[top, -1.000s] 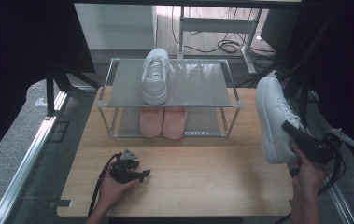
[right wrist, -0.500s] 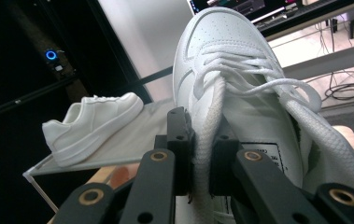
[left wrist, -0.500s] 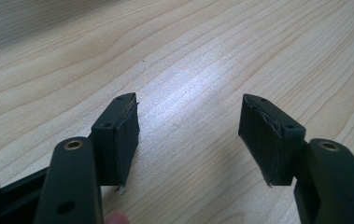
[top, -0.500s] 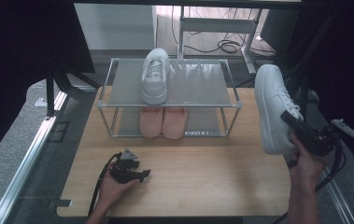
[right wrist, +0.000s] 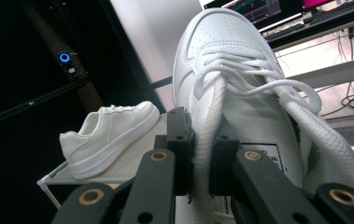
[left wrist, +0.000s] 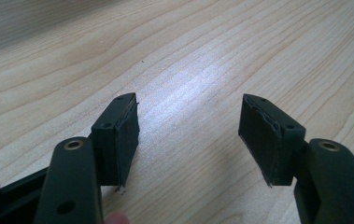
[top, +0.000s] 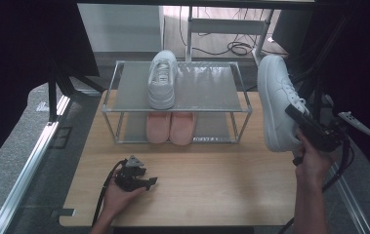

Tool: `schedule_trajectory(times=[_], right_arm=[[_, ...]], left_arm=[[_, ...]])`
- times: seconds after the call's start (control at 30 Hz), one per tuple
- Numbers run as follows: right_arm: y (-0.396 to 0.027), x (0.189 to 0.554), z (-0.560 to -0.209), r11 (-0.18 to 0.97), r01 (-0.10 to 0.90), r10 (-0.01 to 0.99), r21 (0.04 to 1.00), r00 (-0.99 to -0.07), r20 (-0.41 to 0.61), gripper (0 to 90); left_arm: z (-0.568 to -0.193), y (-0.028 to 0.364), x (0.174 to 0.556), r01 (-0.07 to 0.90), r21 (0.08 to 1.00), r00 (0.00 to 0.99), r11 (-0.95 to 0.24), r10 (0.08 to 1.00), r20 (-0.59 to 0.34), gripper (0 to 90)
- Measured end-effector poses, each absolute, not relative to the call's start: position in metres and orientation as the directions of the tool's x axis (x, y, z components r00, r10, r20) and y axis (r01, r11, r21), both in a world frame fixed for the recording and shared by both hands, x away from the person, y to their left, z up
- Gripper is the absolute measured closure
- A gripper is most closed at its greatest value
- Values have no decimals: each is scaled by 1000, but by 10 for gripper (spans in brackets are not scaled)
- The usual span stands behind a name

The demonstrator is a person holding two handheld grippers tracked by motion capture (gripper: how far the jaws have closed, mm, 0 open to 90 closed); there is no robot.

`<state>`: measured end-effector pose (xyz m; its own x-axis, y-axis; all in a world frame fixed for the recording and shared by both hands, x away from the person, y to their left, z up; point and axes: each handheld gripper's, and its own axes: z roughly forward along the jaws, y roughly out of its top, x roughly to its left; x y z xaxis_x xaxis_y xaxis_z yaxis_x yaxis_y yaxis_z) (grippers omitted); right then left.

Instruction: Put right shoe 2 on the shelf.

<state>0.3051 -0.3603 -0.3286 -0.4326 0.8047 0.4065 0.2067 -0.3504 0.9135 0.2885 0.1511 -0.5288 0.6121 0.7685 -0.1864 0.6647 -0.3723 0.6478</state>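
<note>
A white sneaker (top: 276, 100) is being gripped at its tongue by the clenched right tongs (right wrist: 201, 154), carried toe-up in the air beyond them, off the surface (top: 212, 185). The left tongs (left wrist: 188, 135) are being rested released on that surface, nothing between their pads.

The left hand (top: 116, 197) rests low near the front edge and holds the left black two-jaw gripper (top: 141, 181), which lies flat with its 2 jaws wide apart and nothing between them. The right hand (top: 312, 158) is raised at the right side, and its forearm comes up from the bottom. The right black two-jaw gripper (right wrist: 201, 154) is squeezed tight on the tongue of a white leather sneaker (right wrist: 240, 93).
</note>
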Motion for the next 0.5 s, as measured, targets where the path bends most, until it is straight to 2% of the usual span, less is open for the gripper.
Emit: schedule_trajectory(times=[0.5], right_arm=[[-325,328,-310,-345,216,779,914,-477,407,830]], left_arm=[[-529,153,289,665,649,611,-370,769,-188,387]])
